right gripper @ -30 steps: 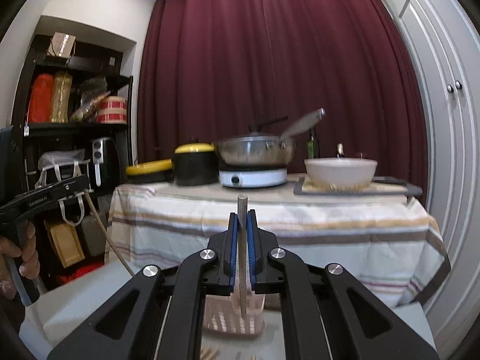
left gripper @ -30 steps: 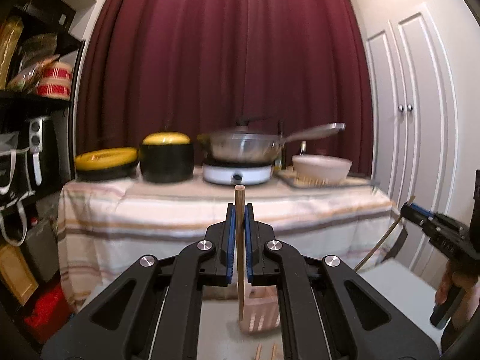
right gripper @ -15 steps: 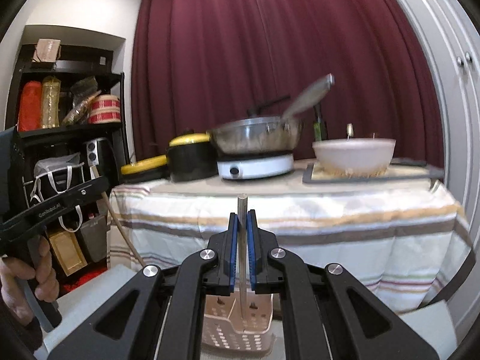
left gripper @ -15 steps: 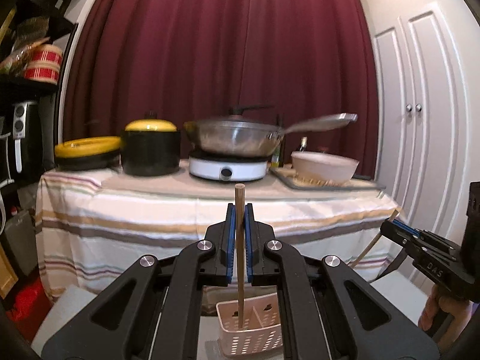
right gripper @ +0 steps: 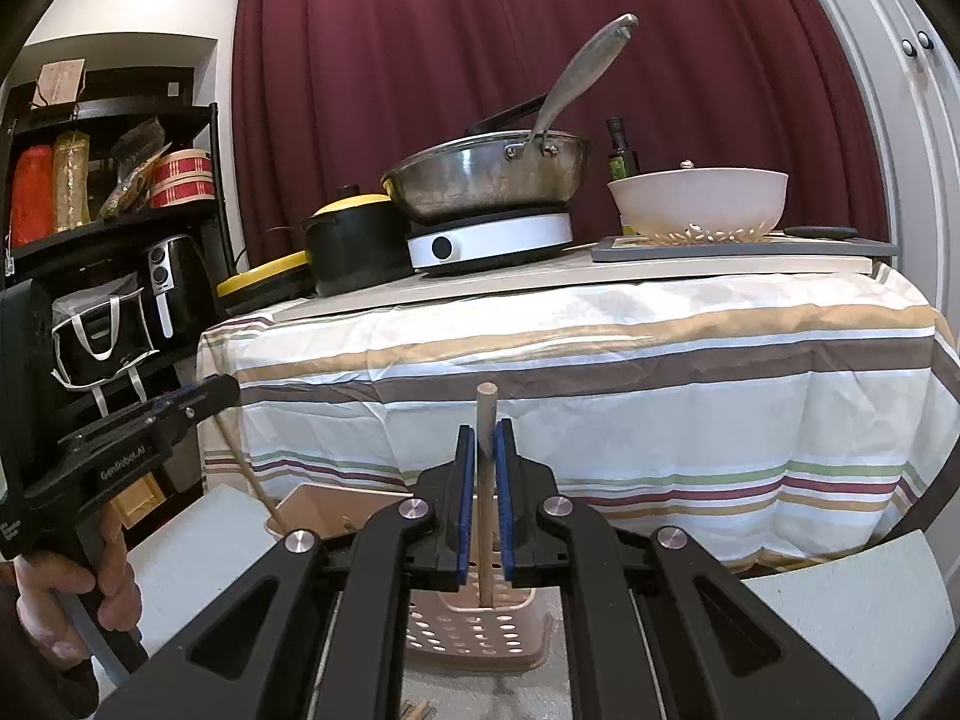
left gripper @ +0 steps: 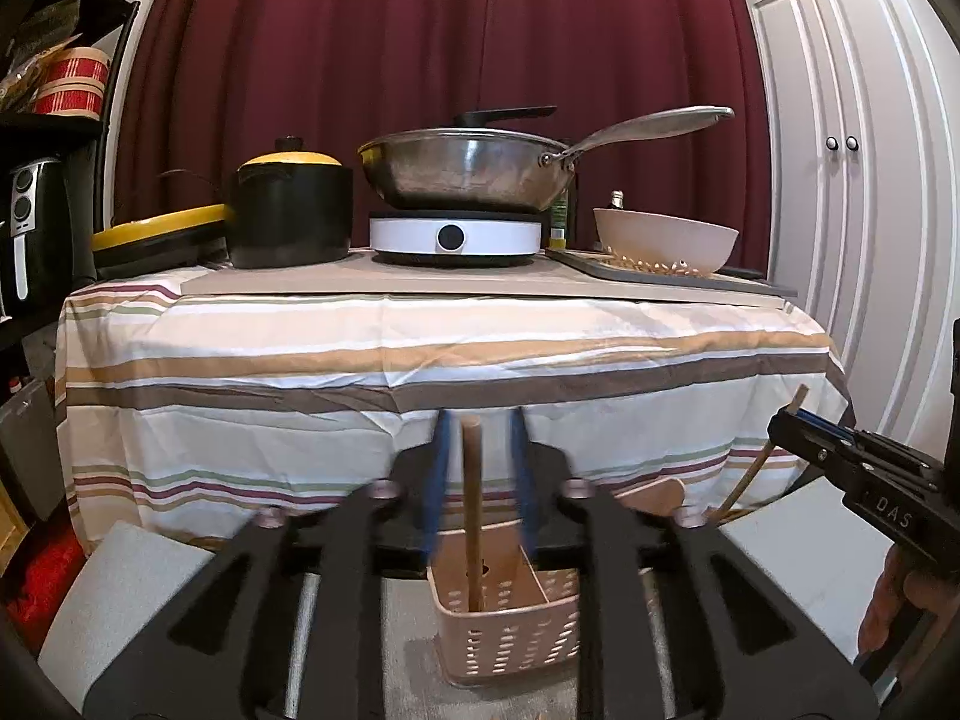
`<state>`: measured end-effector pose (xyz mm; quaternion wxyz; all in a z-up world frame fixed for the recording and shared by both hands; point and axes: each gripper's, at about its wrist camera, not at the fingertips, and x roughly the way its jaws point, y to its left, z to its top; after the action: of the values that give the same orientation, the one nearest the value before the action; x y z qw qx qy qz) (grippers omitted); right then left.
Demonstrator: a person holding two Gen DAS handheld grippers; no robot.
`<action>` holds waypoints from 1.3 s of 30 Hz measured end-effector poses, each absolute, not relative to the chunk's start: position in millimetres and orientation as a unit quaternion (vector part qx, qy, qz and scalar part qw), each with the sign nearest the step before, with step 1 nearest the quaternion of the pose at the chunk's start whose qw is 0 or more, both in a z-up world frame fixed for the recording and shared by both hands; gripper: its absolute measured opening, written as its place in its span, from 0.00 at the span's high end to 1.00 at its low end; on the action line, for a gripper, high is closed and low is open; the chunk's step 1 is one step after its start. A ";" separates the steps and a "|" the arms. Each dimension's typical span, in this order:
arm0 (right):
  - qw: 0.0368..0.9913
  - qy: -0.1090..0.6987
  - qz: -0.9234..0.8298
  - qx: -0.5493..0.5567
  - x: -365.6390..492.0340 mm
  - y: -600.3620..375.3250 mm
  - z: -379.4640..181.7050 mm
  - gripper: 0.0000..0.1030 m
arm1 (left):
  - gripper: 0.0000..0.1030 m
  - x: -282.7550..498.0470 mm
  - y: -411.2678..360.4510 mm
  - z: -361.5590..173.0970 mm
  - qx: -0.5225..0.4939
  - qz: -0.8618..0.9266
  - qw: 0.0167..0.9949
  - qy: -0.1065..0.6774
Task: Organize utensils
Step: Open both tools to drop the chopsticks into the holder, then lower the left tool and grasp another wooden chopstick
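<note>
In the left wrist view, the left gripper is seen at the lower centre of the frame with its blue-padded fingers spread apart and motion-blurred. A wooden chopstick stands upright in the gap between them, touched by neither pad. Its lower end is set inside the left compartment of a pink perforated utensil basket, which sits on a pale grey surface at the bottom centre.

At the right edge of that view, the right gripper is seen from the side, held in a hand, with a second chopstick slanting down from its tip.

In the right wrist view, the right gripper is shown at the lower centre with its fingers drawn close around the second chopstick, which is gripped upright; its top rises above the pads and its lower end hangs over the basket. At the left of this frame, the left gripper is seen from the side in a hand, and the first chopstick slopes down towards a tan box.

Across the upper half of both frames, a table draped in a striped cloth is seen, bearing a steel pan on a white hotplate, a black pot with a yellow lid and a cream bowl. A dark red curtain hangs behind.
</note>
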<state>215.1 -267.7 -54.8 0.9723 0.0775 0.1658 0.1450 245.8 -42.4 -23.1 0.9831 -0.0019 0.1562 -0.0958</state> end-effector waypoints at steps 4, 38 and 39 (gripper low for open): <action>0.977 0.153 0.131 0.074 205.0 -270.2 -50.3 0.53 | 0.44 237.2 -37.4 -18.4 -0.009 -0.093 0.985 0.144; 0.959 0.271 0.056 0.062 29.7 -299.8 -173.4 0.45 | 0.55 41.2 12.4 -155.2 0.034 -0.078 0.962 0.260; 0.958 0.275 0.056 0.064 26.7 -299.9 -177.4 0.45 | 0.56 36.4 13.1 -159.1 0.031 -0.083 0.961 0.262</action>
<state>26.7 -299.9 -177.4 0.9576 0.0639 0.2754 0.0562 36.4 13.1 -159.1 0.9610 0.0307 0.2623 -0.0828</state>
